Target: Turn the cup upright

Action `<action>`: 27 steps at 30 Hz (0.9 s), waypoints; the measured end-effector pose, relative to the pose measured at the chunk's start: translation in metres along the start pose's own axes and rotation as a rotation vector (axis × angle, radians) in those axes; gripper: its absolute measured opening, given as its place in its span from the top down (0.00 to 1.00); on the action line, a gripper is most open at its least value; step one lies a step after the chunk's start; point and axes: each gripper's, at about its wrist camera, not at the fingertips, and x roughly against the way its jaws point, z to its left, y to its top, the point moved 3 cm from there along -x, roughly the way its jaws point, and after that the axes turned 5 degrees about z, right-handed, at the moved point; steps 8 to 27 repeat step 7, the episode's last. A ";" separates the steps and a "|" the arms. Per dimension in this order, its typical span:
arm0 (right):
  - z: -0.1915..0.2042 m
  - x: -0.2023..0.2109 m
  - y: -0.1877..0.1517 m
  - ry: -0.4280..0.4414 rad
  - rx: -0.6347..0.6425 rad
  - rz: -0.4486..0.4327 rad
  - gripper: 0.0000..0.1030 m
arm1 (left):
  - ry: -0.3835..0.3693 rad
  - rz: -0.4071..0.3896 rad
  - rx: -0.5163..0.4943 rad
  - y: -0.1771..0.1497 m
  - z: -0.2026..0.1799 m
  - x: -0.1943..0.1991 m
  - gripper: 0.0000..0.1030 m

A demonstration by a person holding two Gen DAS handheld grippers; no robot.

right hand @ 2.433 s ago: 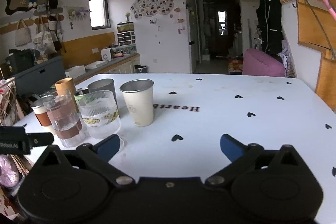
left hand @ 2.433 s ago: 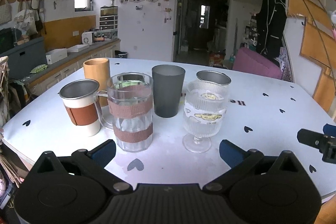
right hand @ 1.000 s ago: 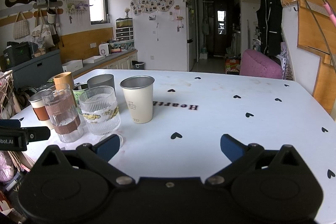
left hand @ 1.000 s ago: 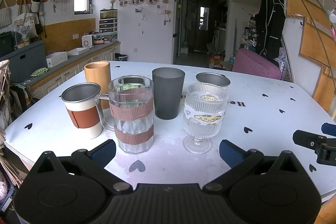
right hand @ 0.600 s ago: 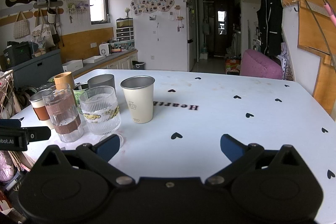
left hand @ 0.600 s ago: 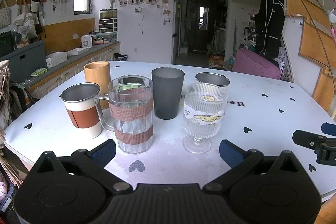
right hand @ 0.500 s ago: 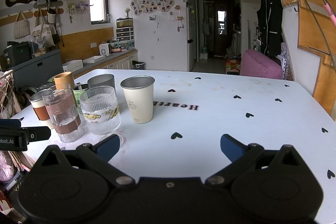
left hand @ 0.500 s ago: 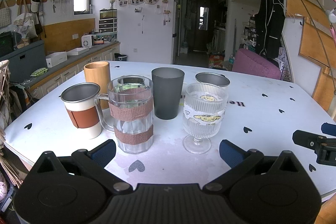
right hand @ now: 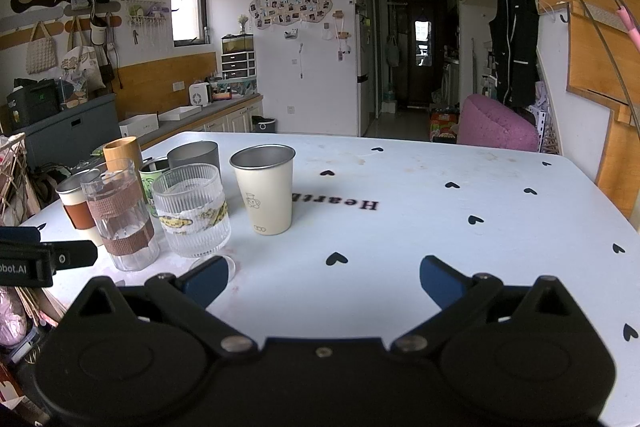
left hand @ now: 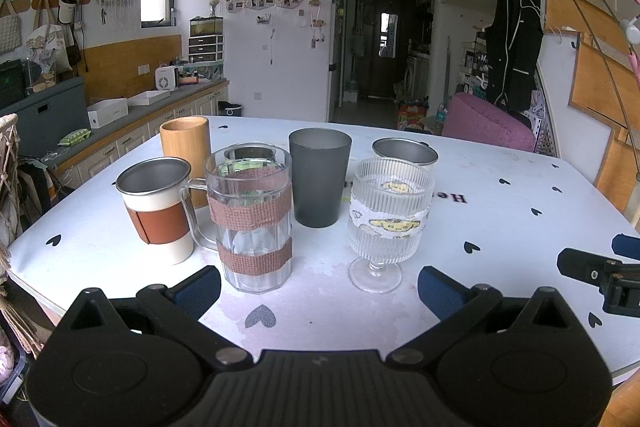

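Observation:
Several cups stand upright in a cluster on the white table (left hand: 500, 219): a ribbed stemmed glass (left hand: 390, 215), a clear mug with brown bands (left hand: 250, 215), a steel cup with a brown sleeve (left hand: 158, 207), a dark grey tumbler (left hand: 320, 183), a bamboo cup (left hand: 186, 147) and a cream steel cup (right hand: 264, 193). My left gripper (left hand: 320, 287) is open and empty, just in front of the clear mug and the stemmed glass. My right gripper (right hand: 324, 279) is open and empty, right of the cluster. The stemmed glass (right hand: 192, 209) stands by its left finger.
The table has black heart marks and a printed word (right hand: 336, 203). The right gripper's tip shows at the right edge of the left wrist view (left hand: 600, 271). A counter (left hand: 132, 115) runs along the left wall. A pink seat (right hand: 498, 129) stands beyond the table's far edge.
Both grippers have held almost still over the last second. The cups have not moved.

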 end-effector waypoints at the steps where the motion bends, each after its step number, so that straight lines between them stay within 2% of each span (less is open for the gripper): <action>1: 0.000 0.000 0.000 0.000 0.000 0.000 0.00 | 0.000 0.000 0.000 0.000 0.000 0.000 0.00; 27: 0.000 0.000 0.000 0.000 0.000 0.000 0.00 | 0.001 0.001 -0.001 0.000 0.000 0.000 0.00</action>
